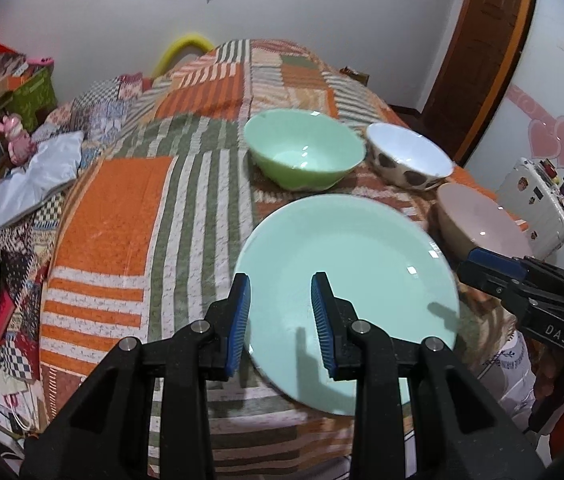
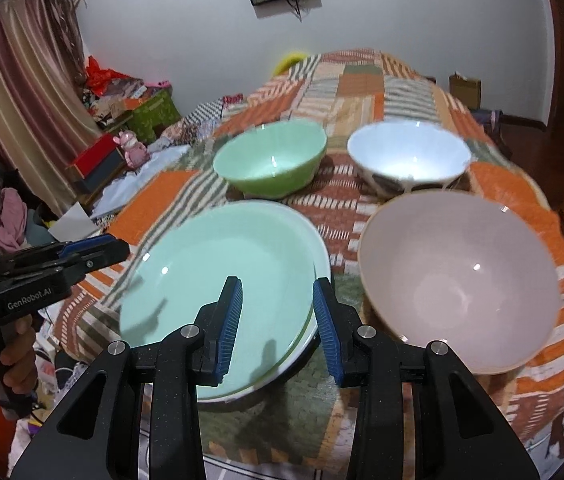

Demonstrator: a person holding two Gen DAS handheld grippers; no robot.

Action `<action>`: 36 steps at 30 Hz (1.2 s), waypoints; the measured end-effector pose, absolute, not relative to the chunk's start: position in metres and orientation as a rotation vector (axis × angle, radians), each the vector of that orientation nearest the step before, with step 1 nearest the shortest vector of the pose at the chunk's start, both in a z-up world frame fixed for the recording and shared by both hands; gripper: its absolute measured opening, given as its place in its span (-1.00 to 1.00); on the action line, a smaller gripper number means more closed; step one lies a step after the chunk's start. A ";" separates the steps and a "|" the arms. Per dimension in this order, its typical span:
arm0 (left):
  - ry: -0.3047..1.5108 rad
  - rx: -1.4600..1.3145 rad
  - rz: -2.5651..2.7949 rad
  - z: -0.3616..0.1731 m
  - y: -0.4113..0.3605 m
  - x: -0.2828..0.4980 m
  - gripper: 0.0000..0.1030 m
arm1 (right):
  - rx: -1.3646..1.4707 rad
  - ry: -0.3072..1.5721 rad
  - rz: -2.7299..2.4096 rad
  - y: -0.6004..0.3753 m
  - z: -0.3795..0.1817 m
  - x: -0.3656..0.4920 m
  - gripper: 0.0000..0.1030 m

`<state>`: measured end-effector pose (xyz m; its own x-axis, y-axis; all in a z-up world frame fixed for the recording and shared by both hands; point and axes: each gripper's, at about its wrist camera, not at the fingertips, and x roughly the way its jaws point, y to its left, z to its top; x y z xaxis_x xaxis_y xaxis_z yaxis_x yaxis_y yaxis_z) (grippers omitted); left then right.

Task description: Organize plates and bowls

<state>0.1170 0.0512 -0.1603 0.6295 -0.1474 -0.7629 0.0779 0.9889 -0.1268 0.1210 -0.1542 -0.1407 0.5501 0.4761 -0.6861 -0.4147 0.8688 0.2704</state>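
Note:
A mint-green plate lies on the patchwork-covered table. Under its near edge a white rim with a thin green line shows. Behind it stand a green bowl and a white bowl with dark spots. A pink bowl sits to the plate's right. My left gripper hovers over the plate's left rim, jaws a little apart, gripping nothing. My right gripper hangs over the plate's right rim, also slightly open and empty.
Piled clothes, boxes and a pink toy crowd the floor to the left of the table. A white case with stickers stands at the right, near a brown door. The far half of the cloth bears no dishes.

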 end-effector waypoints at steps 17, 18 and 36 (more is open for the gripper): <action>0.834 -0.022 -0.215 -0.117 -0.019 0.134 0.09 | 0.095 0.703 0.365 -0.234 -0.105 0.130 -0.03; 0.834 -0.020 -0.217 -0.117 -0.023 0.137 0.09 | 0.097 0.702 0.348 -0.241 -0.106 0.131 -0.01; 0.954 0.010 -0.301 -0.156 -0.093 0.190 0.15 | 0.142 0.822 0.239 -0.293 -0.140 0.149 0.16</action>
